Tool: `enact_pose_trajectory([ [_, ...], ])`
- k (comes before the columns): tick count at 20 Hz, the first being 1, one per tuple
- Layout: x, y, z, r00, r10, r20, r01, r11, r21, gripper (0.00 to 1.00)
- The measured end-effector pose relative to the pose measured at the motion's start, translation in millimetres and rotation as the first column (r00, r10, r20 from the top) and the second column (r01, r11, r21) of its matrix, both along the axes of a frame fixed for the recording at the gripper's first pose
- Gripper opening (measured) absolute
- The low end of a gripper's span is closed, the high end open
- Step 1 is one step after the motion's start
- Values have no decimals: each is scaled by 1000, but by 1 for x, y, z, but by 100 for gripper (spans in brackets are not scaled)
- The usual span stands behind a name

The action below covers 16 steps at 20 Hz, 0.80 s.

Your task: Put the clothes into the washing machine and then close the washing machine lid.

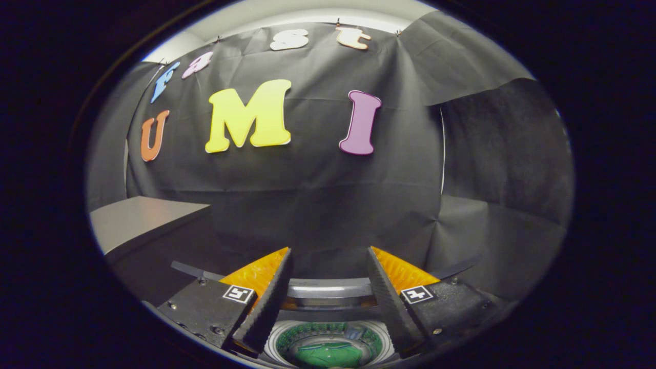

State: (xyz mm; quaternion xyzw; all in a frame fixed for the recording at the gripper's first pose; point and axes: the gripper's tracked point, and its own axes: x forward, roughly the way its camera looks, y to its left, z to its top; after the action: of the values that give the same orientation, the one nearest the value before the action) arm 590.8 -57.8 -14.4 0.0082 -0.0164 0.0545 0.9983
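**Claw spread above open washer**

Claw (328, 261) spread apart, gripping nothing. Two dark ribbed fingers (266, 302) angled outward from base to tip, orange backing showing behind each, a small square marker on each black mount. Wide gap between the fingers, with only black cloth wall beyond the tips.

Washer (328, 292) directly below the claw, seen down between the finger bases. Grey curved rim just behind the opening, crossing the gap from finger to finger. Round drum mouth under it, pale ring around the edge, perforated inner wall tinted green.

Clothes (328, 354) inside the drum: a green bundle at the bottom, low between the fingers and well clear of both. Kind of garment not discernible. Not touched by either finger.

Lid not made out from this angle; drum mouth uncovered, contents in plain sight.

Grey bench (138, 220) off to the left, well apart from the washer, flat top bare where visible, its front edge running toward the left finger's mount. Black cloth draped behind and to the right, folded at the corner, pale ceiling strip above.
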Motion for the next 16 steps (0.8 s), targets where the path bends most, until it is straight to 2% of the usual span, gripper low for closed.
enact_pose_trajectory([
  [7, -17, 4, -44, 991, 31, -128, -34, 999, -17, 91],
  [16, -56, 12, -77, 979, 68, -192, -77, 996, -41, 92],
])
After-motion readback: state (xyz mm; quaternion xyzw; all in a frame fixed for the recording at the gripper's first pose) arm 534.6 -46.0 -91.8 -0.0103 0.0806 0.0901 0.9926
